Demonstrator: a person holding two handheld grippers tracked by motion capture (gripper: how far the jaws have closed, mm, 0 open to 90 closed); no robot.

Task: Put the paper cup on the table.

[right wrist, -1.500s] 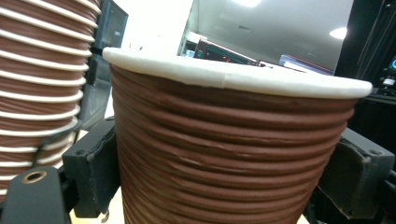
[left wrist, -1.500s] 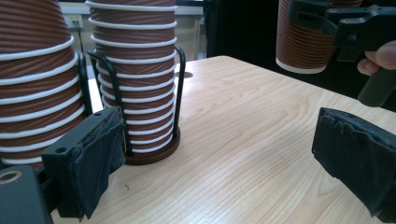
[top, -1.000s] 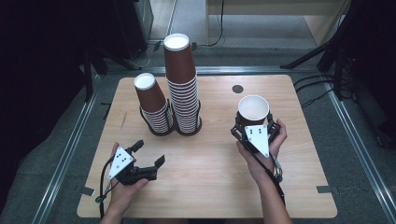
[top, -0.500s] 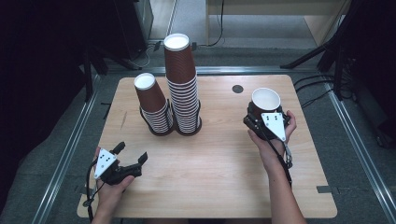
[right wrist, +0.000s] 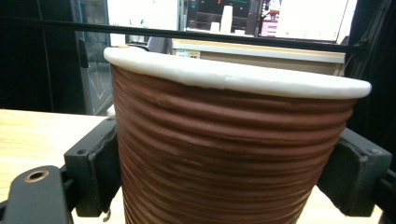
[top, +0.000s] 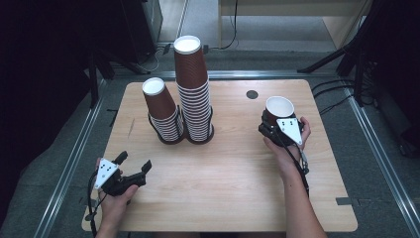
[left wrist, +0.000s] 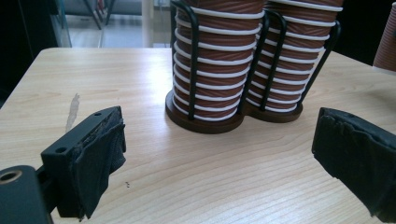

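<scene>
A single brown ribbed paper cup with a white rim stands upright on the right side of the table, and my right gripper is shut on it; in the right gripper view the cup sits between both jaws. Two stacks of the same cups stand in a black wire holder at the table's middle left: a short stack and a taller one. My left gripper lies low near the front left corner, open and holding nothing. Its view looks at the holder's base.
The wooden table has a small dark round hole near its far edge. Metal rails run along the floor on both sides. Cables lie on the floor beyond the table and at right.
My right gripper carried the cup a little right and away from me. My left gripper drew back toward the front left corner, staying open.
</scene>
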